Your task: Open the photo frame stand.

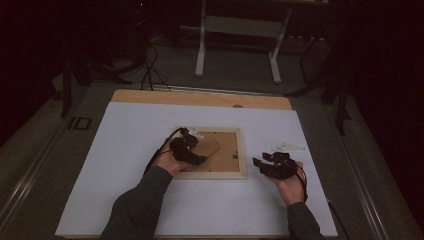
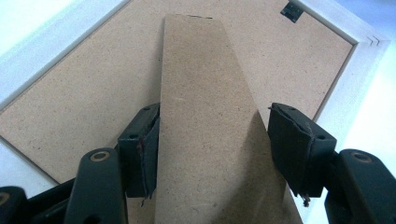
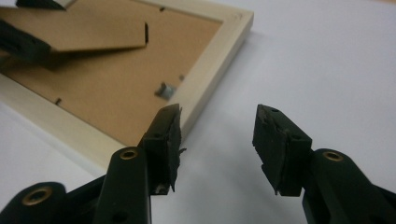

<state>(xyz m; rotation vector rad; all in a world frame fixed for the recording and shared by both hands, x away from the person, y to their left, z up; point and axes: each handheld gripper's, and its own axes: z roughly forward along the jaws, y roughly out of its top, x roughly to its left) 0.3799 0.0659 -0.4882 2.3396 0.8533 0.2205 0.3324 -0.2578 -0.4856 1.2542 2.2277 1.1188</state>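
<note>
The strut (image 2: 205,126), a long flat strip of brown fibreboard, runs up between the 2 fingers (image 2: 140,149) of the left gripper (image 1: 187,150); the left pad presses its edge, the right pad stands just beside the other edge, and whether that pad touches cannot be told; the fingers are spread wide. The strut lies over the frame's (image 1: 243,150) brown backing board (image 2: 84,93), which is matt, speckled and rectangular; the frame is pale wood with mitred corners and lies face down on the white counter (image 1: 130,130); a small metal clip (image 3: 163,90) sits on the backing. The right gripper (image 1: 272,162) hovers beside the frame's right edge, its fingers (image 3: 278,140) apart with only bare counter between them, holding nothing.
</note>
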